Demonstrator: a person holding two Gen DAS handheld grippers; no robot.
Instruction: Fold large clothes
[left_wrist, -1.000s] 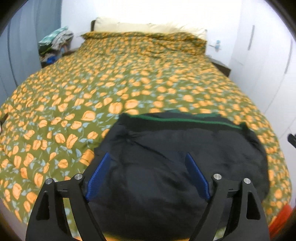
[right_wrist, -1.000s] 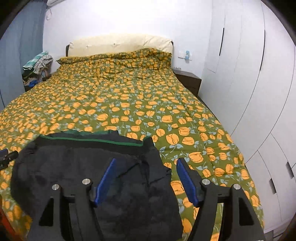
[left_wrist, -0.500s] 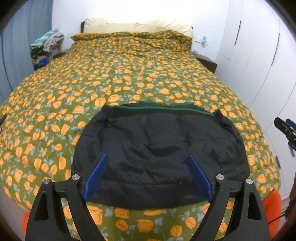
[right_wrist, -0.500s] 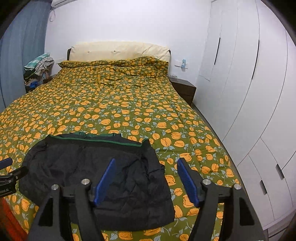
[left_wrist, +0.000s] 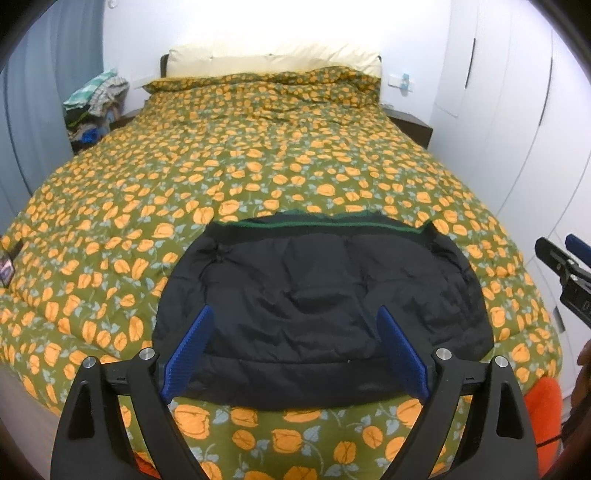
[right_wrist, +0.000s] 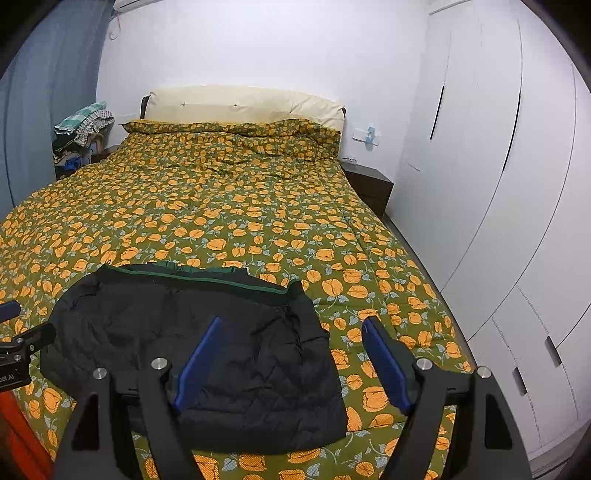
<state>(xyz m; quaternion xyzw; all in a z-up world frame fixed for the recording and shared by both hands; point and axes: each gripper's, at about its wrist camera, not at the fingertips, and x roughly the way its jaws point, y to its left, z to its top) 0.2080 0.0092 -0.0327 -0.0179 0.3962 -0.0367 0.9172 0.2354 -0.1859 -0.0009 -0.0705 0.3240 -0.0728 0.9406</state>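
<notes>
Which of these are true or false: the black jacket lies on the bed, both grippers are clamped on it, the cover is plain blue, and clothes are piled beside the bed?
1. The black jacket lies on the bed. True.
2. The left gripper and right gripper clamp it. False: both are open, holding nothing.
3. The bed cover is plain blue. False: green with orange flowers.
4. A pile of clothes sits beside the bed's head. True.

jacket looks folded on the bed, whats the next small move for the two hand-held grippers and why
Probably back both away and leave it. The black jacket lies as a compact folded bundle on the floral duvet. The left hand-held gripper and the right hand-held gripper have just been opening and hold nothing, clear of the fabric.
</notes>
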